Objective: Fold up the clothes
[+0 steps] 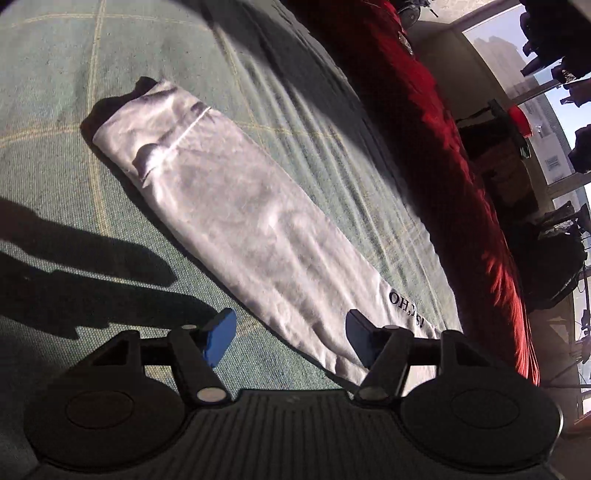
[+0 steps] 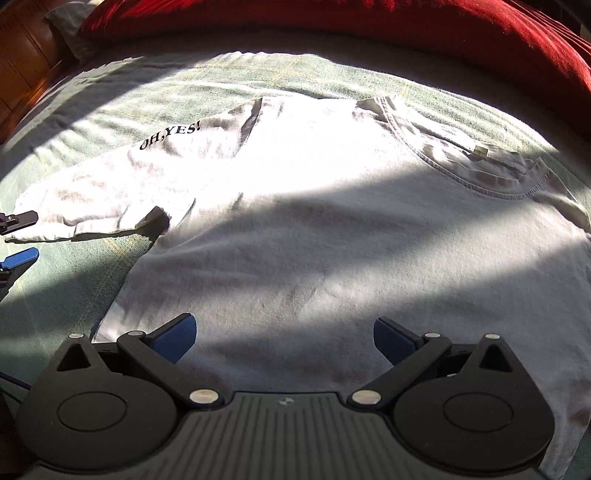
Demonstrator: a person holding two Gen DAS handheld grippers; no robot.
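Left wrist view shows the left gripper (image 1: 291, 338) released, jaws spread wide, poised over the cuff end of the long sleeve (image 1: 236, 218) of a white shirt (image 2: 332, 236). The sleeve runs straight out across the green bedspread (image 1: 55, 166), with the lettering "OH,YES!" (image 1: 406, 308) close to the right jaw. Right wrist view shows the right gripper (image 2: 284, 339) likewise released, holding nothing, above the shirt body, which lies spread flat on the bed with its collar (image 2: 469, 166) toward the far edge.

Judged risks: a jaw closing here could pinch the bedspread together with the thin fabric, dragging both and rucking the shirt. Gripping only one layer would let the fold skew. Hard sunlight and deep shadows blur the cloth edges, so a hem may be misjudged.

A red blanket (image 2: 369, 18) lies bunched along the far edge of the bed, limiting room there.
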